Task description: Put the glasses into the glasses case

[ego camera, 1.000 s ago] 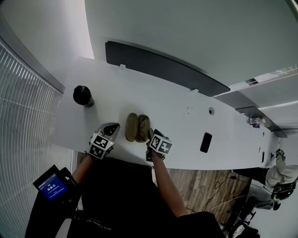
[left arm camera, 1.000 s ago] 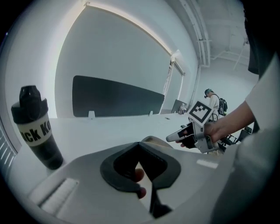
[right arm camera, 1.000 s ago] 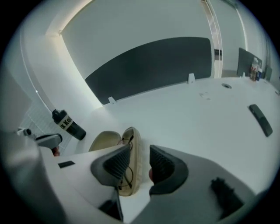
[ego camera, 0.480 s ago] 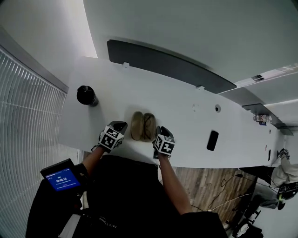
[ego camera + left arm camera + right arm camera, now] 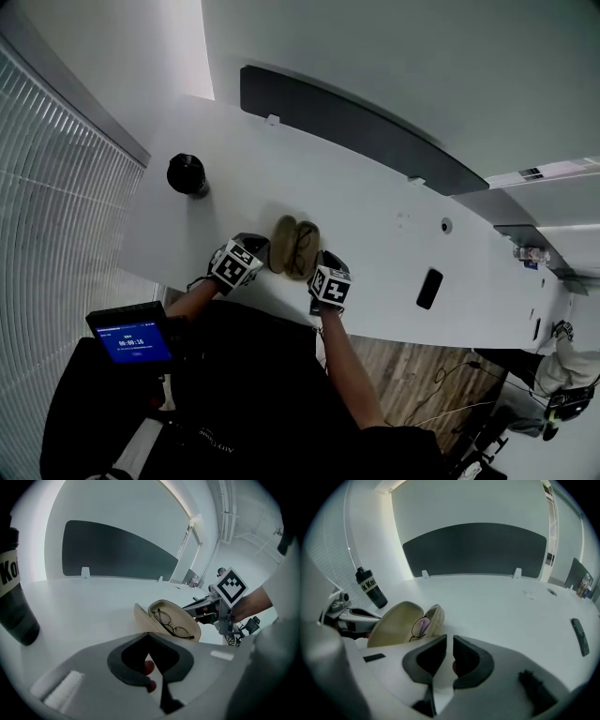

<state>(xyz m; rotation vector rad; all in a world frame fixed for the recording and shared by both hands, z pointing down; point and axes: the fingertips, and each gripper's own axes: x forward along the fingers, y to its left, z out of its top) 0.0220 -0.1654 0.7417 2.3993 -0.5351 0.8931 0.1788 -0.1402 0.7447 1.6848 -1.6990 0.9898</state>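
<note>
The beige glasses case (image 5: 294, 247) lies open on the white table (image 5: 375, 234), and the thin-rimmed glasses (image 5: 306, 244) rest inside its right shell. In the left gripper view the glasses (image 5: 172, 623) sit in the far half of the case (image 5: 187, 626). My left gripper (image 5: 149, 637) is just left of the case, jaws shut and empty. My right gripper (image 5: 449, 641) is at the case's (image 5: 396, 623) right side; its jaws have just been closing to a narrow gap with nothing between them. The glasses (image 5: 420, 628) show between the shells.
A black bottle (image 5: 187, 174) stands at the table's far left. A dark phone (image 5: 428, 288) lies to the right. A long dark panel (image 5: 356, 131) runs along the table's back edge. A blinds-covered window wall (image 5: 56, 234) is on the left.
Both grippers have drawn in closer to the open case, the left one sinking toward the table beside it. The case and glasses have stayed in place.
</note>
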